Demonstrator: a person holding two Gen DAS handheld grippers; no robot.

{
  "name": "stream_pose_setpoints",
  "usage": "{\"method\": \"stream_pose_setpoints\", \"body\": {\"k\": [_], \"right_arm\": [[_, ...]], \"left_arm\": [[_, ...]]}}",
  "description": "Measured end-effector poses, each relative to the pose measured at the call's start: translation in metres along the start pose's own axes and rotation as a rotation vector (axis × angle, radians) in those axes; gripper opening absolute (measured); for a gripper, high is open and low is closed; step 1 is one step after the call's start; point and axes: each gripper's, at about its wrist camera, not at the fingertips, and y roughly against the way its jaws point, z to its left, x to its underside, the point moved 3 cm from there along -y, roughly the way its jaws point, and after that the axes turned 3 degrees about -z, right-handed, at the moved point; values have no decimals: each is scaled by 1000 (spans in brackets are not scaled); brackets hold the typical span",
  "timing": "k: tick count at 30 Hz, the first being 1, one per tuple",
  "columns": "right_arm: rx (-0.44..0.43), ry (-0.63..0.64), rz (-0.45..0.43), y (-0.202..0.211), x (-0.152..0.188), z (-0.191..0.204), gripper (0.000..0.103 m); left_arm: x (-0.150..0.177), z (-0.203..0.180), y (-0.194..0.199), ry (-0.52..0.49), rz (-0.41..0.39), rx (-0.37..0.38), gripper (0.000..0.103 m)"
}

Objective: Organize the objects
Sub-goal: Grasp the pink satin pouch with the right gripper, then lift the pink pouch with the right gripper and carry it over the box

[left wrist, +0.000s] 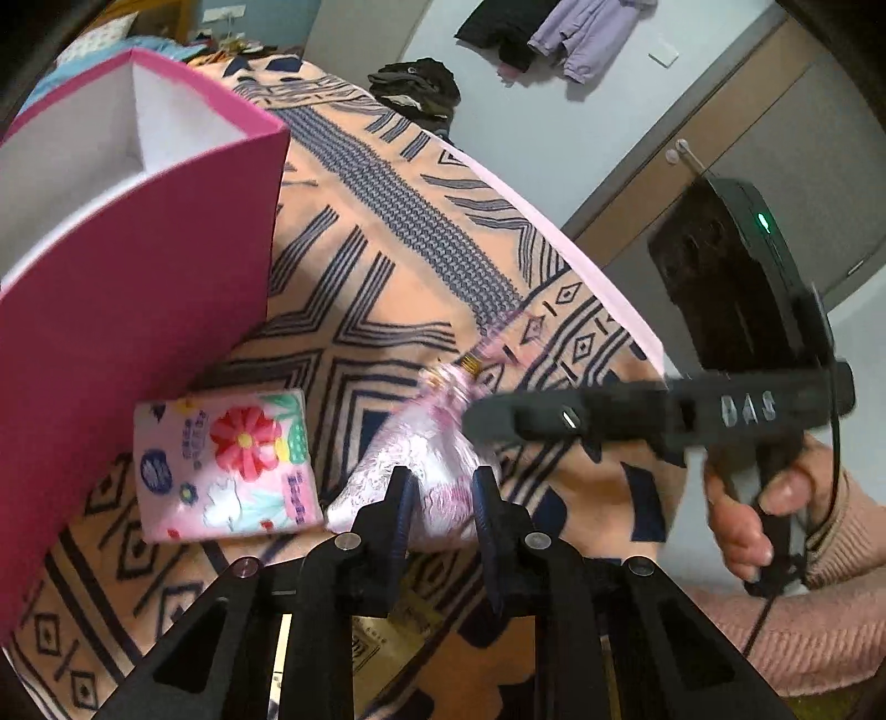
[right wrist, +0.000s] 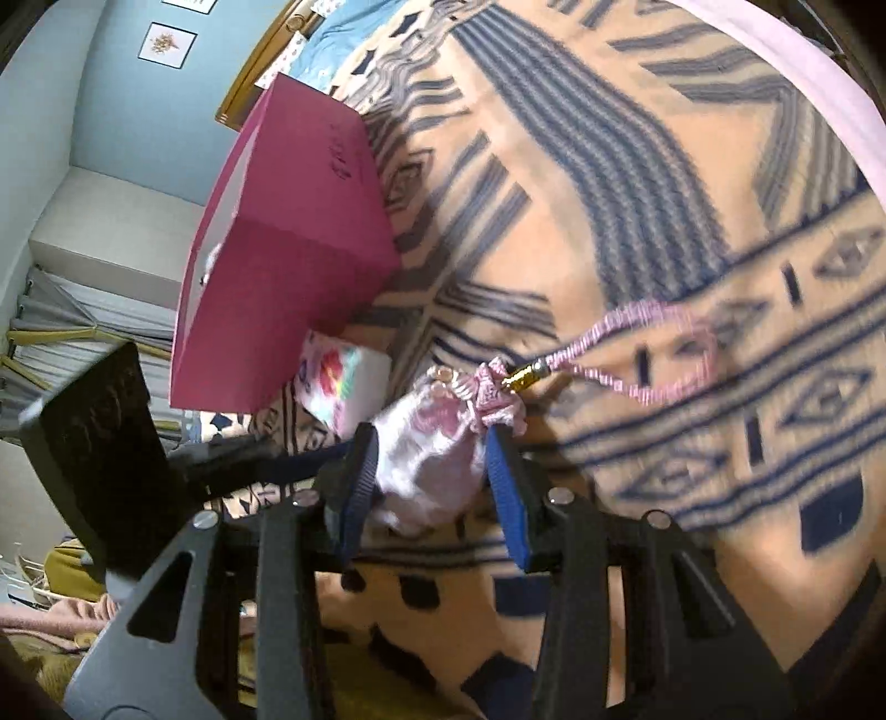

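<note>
A pink silky drawstring pouch (left wrist: 432,459) with a gold clasp and pink cord loop (right wrist: 648,354) lies on the patterned blanket. In the left wrist view my left gripper (left wrist: 440,487) has its fingers on both sides of the pouch's near end, jaws apart. My right gripper (right wrist: 432,448) straddles the pouch body (right wrist: 426,459) from the other side, its blue pads touching or nearly touching the cloth. The right gripper also shows in the left wrist view (left wrist: 487,415). A floral tissue pack (left wrist: 227,459) lies left of the pouch. An open magenta box (left wrist: 127,266) stands beside it.
The orange blanket with dark blue patterns (left wrist: 415,221) covers the bed up to its pink edge (left wrist: 581,266). Clothes hang on the wall (left wrist: 554,33) beyond. A dark garment pile (left wrist: 415,88) sits at the far end. A wardrobe door (left wrist: 775,138) is to the right.
</note>
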Motion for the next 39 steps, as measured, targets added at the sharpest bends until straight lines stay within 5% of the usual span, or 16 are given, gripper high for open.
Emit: {"method": "stream_pose_setpoints", "body": {"k": [6, 8, 12, 16, 19, 23, 39], "right_arm": [[72, 43, 13, -7, -3, 7, 44], [106, 36, 25, -6, -1, 2, 55], [117, 27, 44, -13, 2, -2, 57], [53, -11, 34, -19, -3, -8, 53], [51, 20, 45, -22, -4, -4, 36], [52, 66, 44, -21, -3, 9, 29], [-15, 414, -68, 24, -33, 119, 15]], "left_arm": [[0, 2, 13, 6, -35, -65, 28], [-4, 7, 16, 15, -58, -83, 34], [-7, 9, 4, 5, -21, -85, 35], [-2, 8, -4, 9, 12, -45, 35], [-1, 10, -3, 32, 20, -15, 35], [0, 10, 3, 54, 11, 17, 35], [-29, 3, 99, 44, -250, -15, 33]]}}
